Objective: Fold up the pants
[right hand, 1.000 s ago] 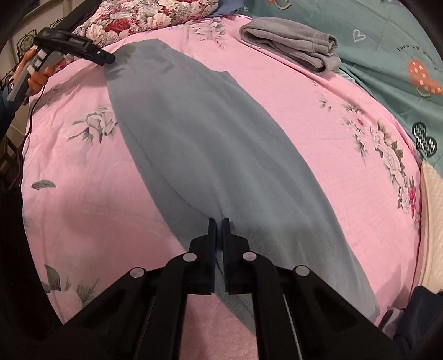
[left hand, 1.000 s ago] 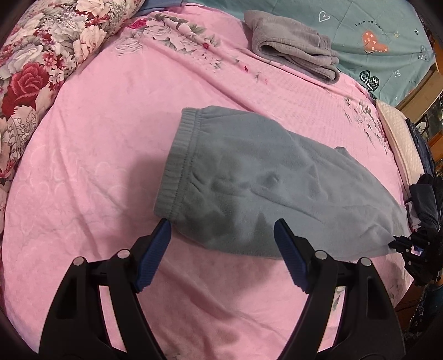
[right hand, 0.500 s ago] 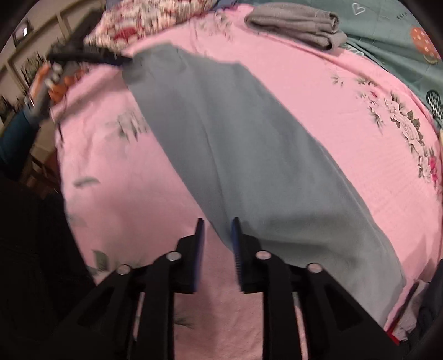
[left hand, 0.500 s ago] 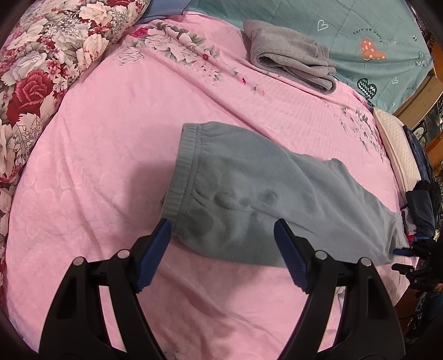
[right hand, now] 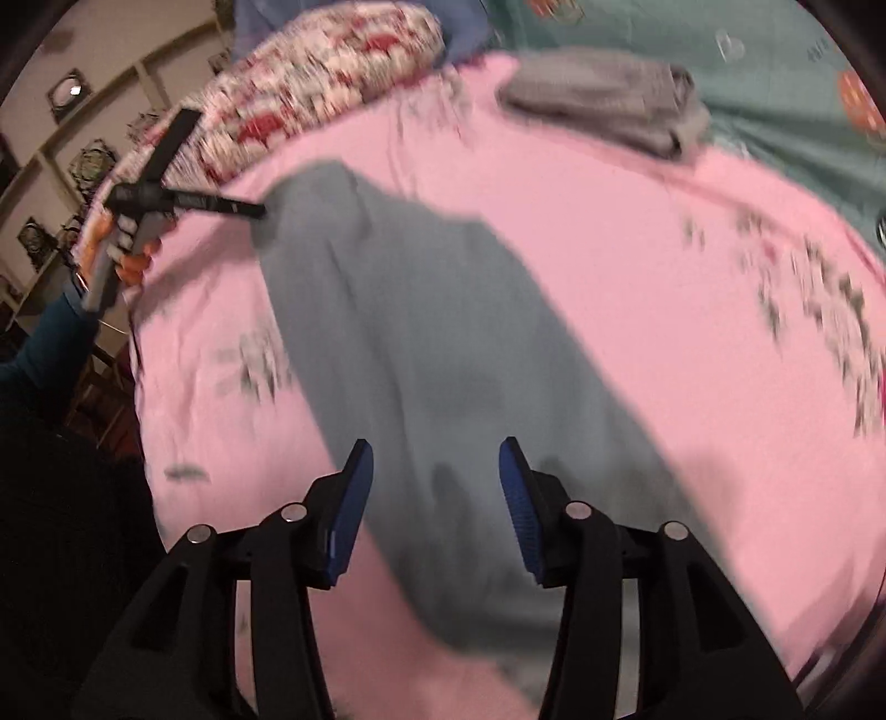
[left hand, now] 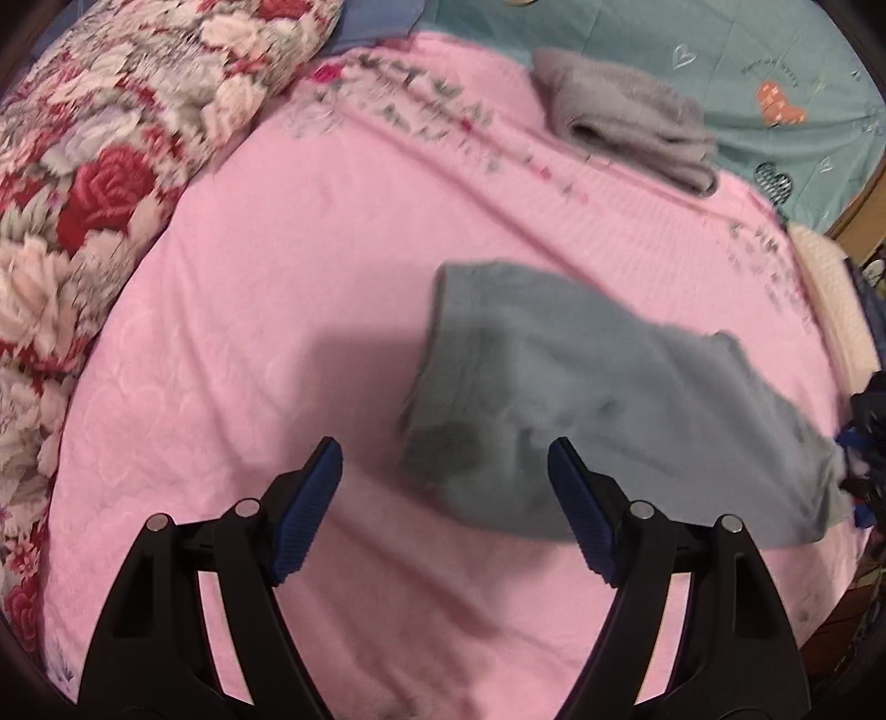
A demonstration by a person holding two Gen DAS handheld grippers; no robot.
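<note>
- While the grey-blue pants (right hand: 421, 332) lie stretched flat along the pink bedspread (left hand: 277, 266), the right tool (right hand: 434, 468) hangs above their near end, pointing steeply down at the cloth.
- Its two blue-padded fingers (right hand: 349, 504) stand apart and have just been opening; the pant fabric shows in the gap below them, but the pads do not press on it and nothing is gripped.
- In the right wrist view the pants run away from this tool toward the far left, where the left tool (right hand: 260, 210) sits at the far end of the garment, held in a hand (right hand: 127, 249) with a dark blue sleeve.
- In the left wrist view the left tool (left hand: 443, 459) has its fingers spread wide with nothing between them, also angled down at the bed.
- The waist end of the pants (left hand: 581, 399) lies just ahead and to the right of this tool, its near edge reaching behind the right-hand finger (left hand: 581, 515); whether they touch cannot be told.
- The right tool (left hand: 864, 471) shows as a dark blurred shape at the far right end of the pants.
- A folded grey garment (left hand: 626, 122) lies well apart near the far edge, beside a teal blanket (left hand: 747, 50); a flowered pillow (left hand: 111, 155) lies to the left.
</note>
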